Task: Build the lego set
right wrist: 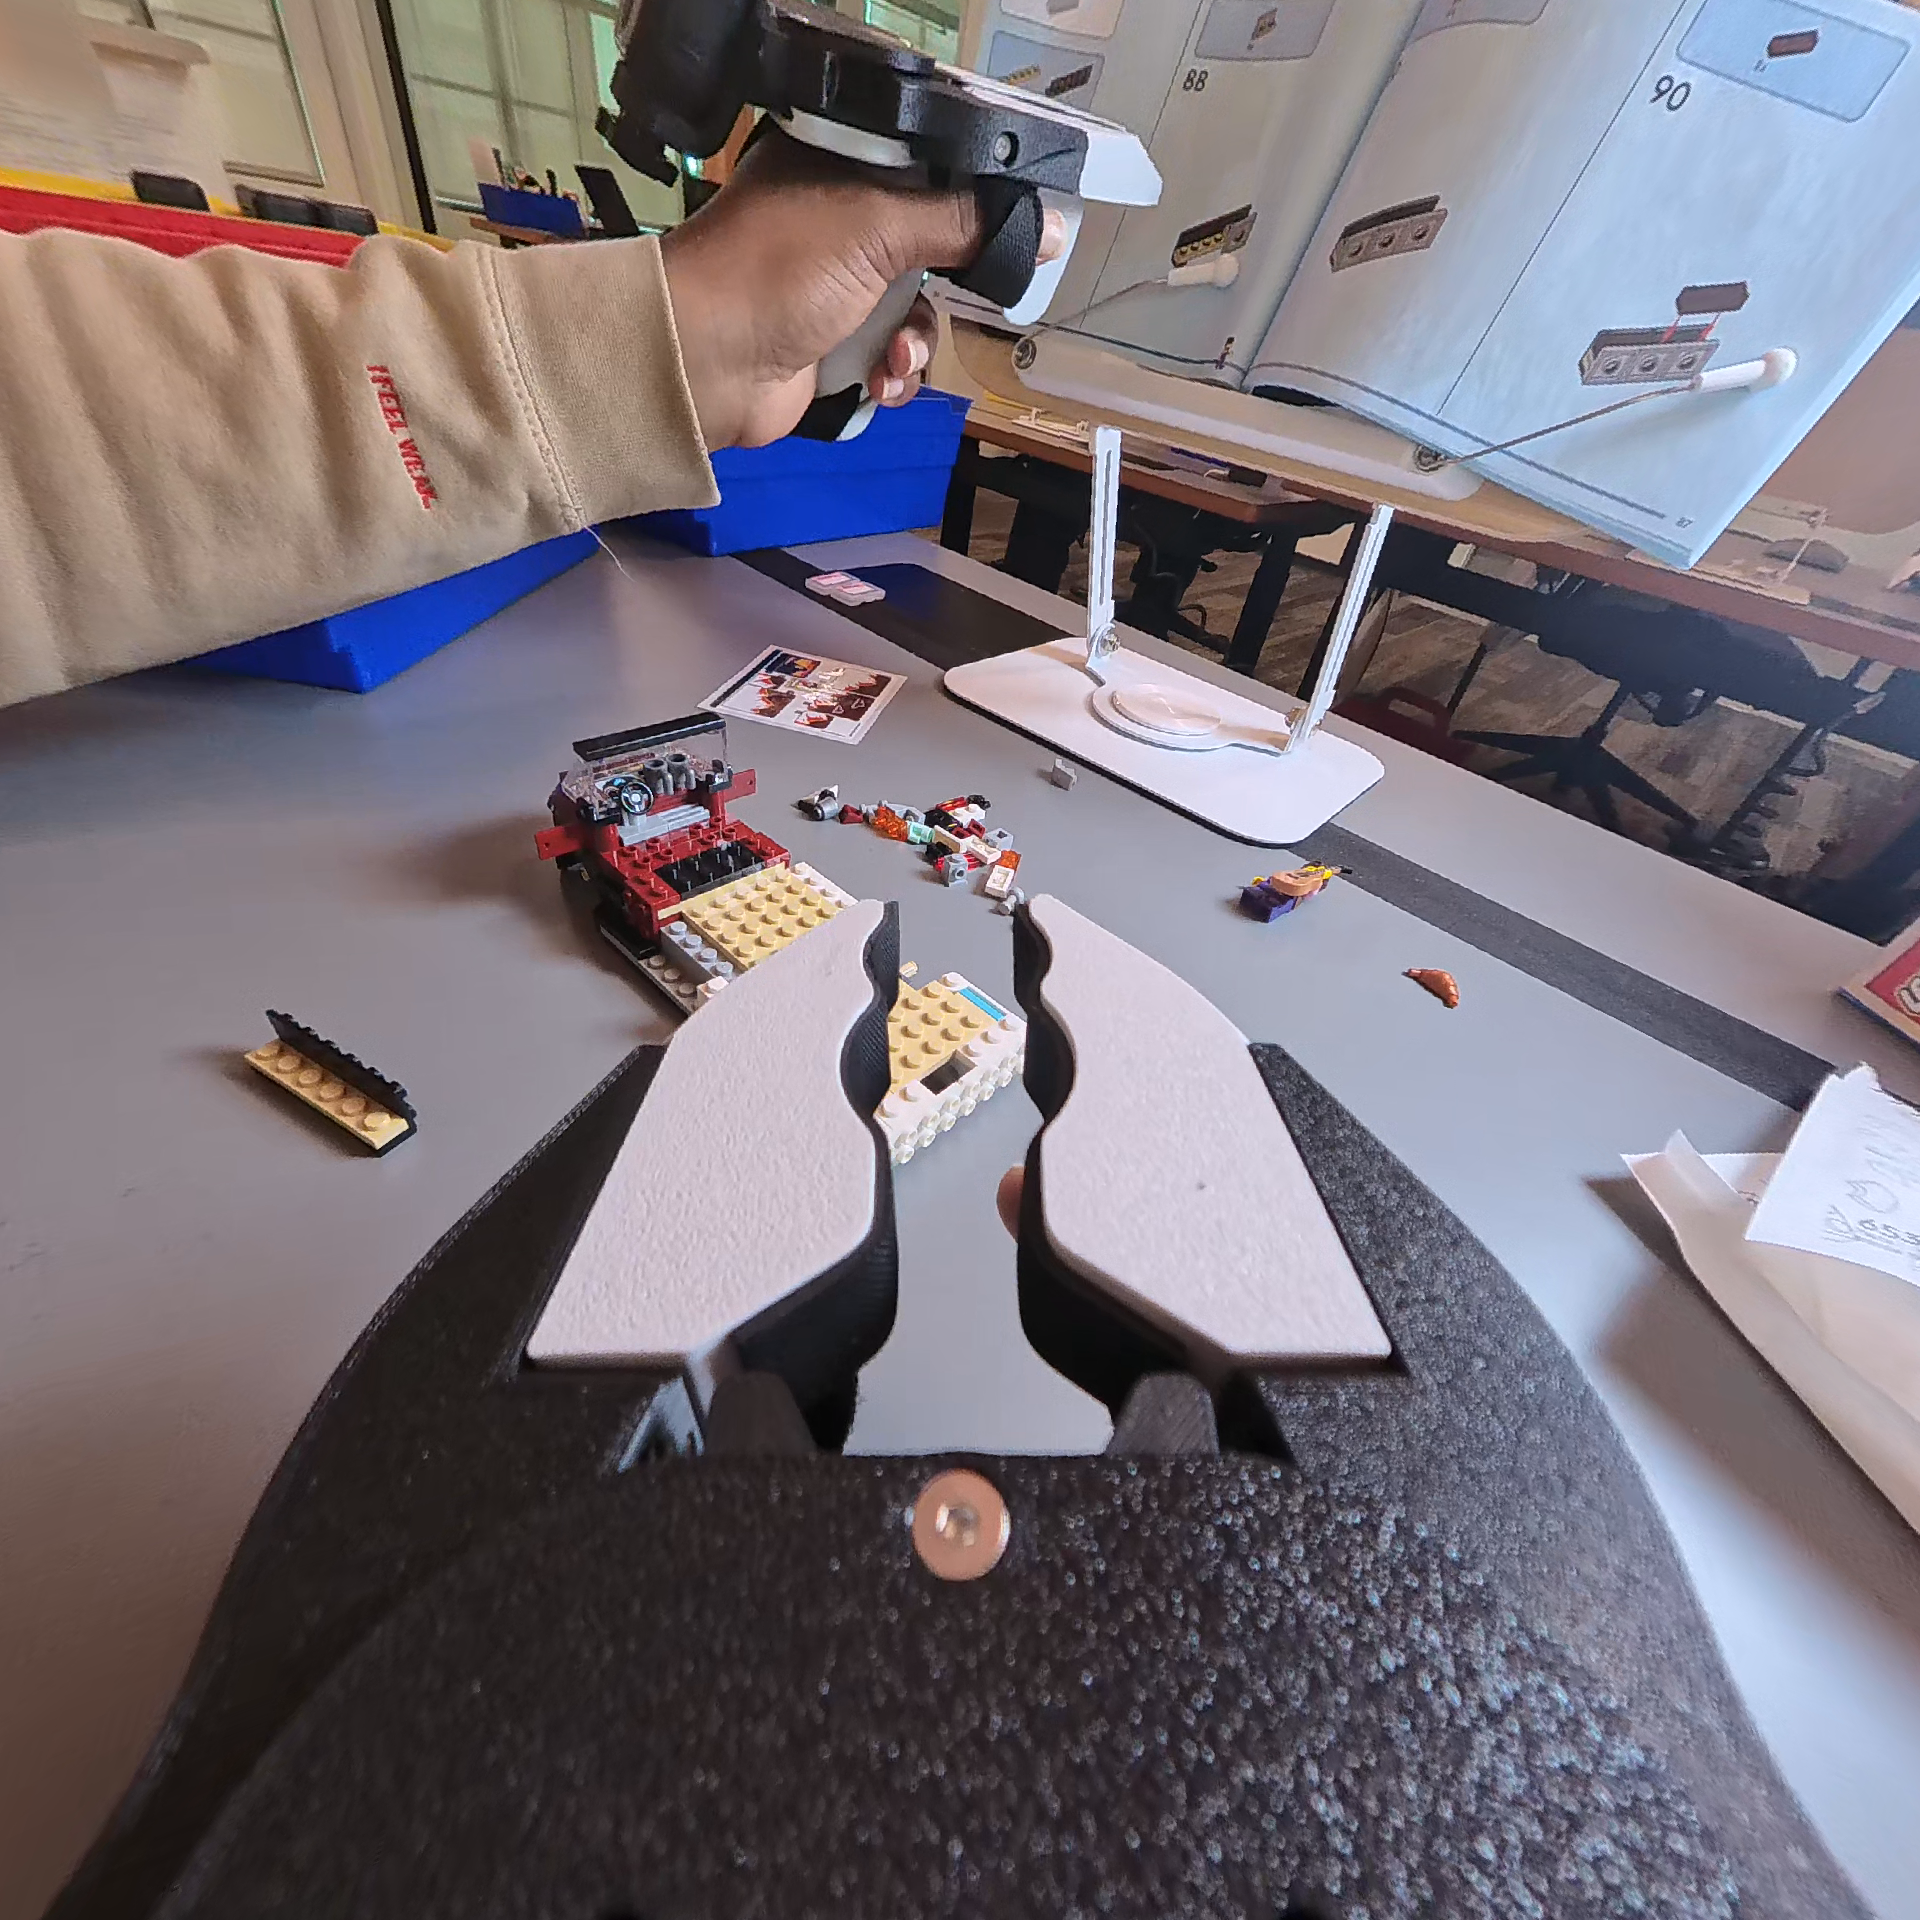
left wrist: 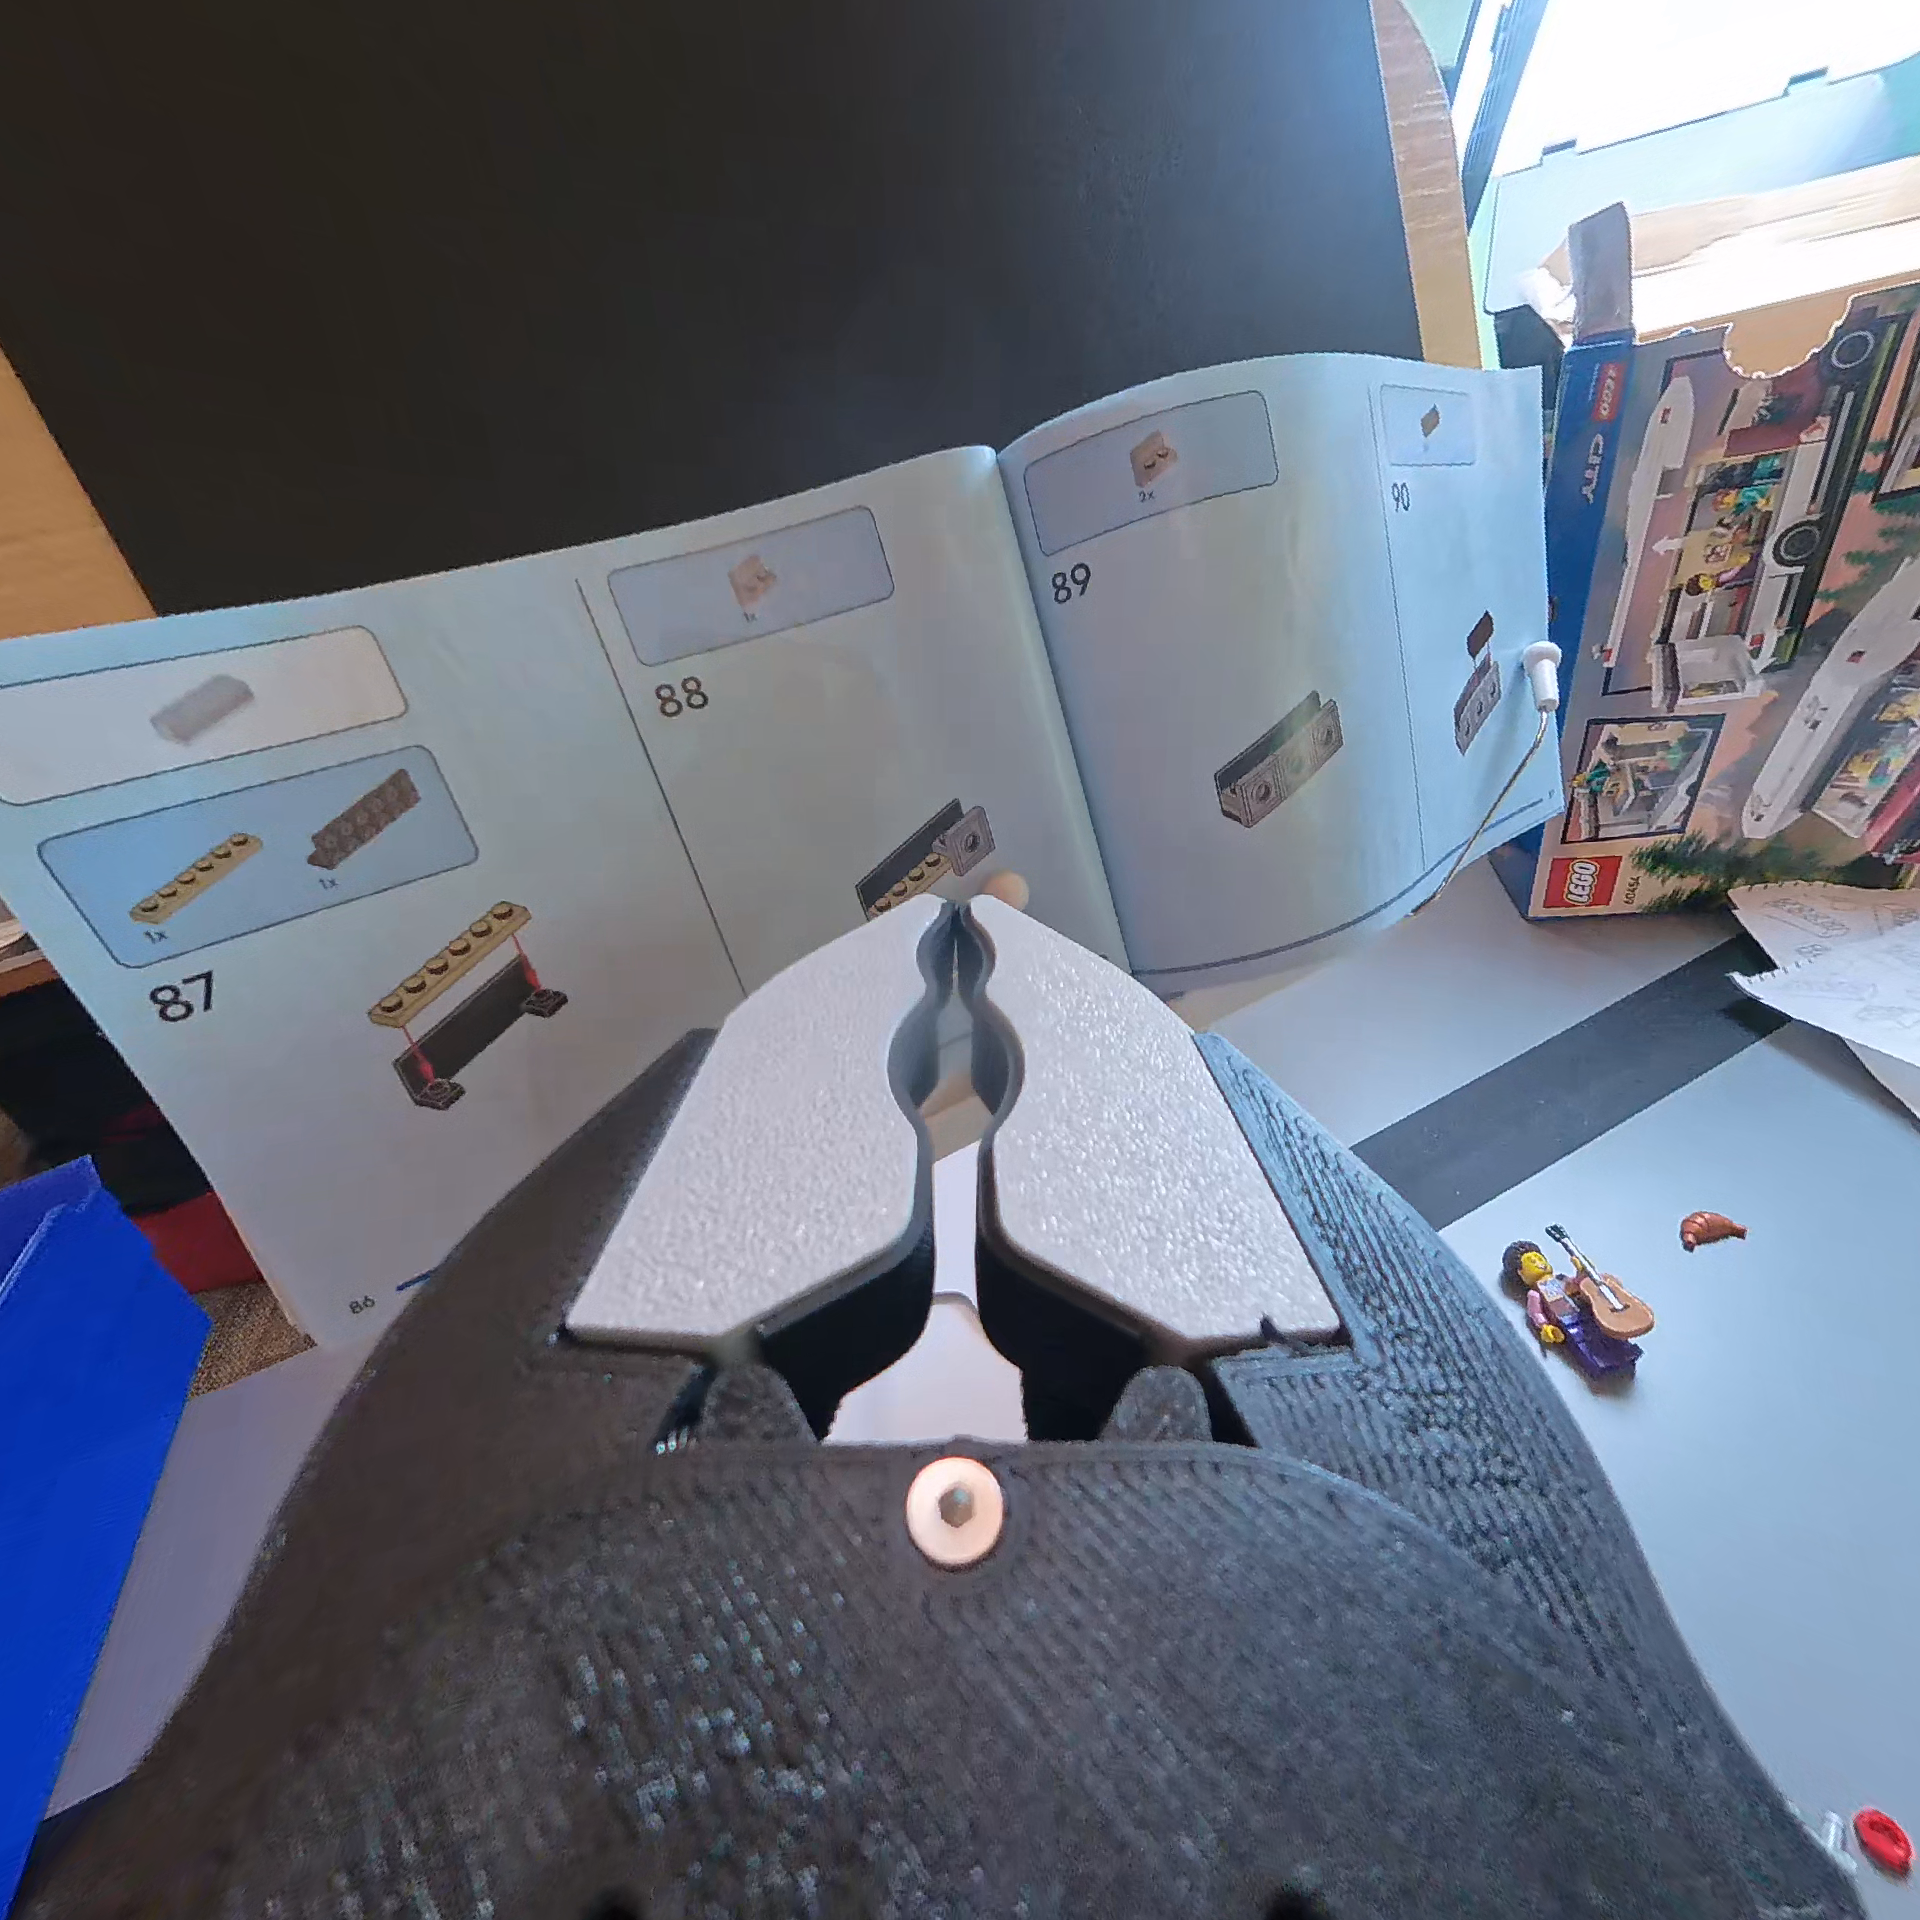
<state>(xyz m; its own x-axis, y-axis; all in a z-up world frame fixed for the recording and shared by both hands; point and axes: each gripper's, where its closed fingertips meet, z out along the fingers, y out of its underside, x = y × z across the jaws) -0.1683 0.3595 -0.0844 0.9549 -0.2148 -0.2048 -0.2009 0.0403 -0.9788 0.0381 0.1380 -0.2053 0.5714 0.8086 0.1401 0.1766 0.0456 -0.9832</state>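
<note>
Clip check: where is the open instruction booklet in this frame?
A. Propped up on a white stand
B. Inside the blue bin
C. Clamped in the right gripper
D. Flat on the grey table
A. The booklet leans on a white stand whose base rests on the grey table; the right gripper is open, well below the booklet.

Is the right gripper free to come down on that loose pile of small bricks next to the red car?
Probably yes. The right gripper hangs open above the table, with the pile just ahead and nothing over it; the car sits off to the left.
</note>
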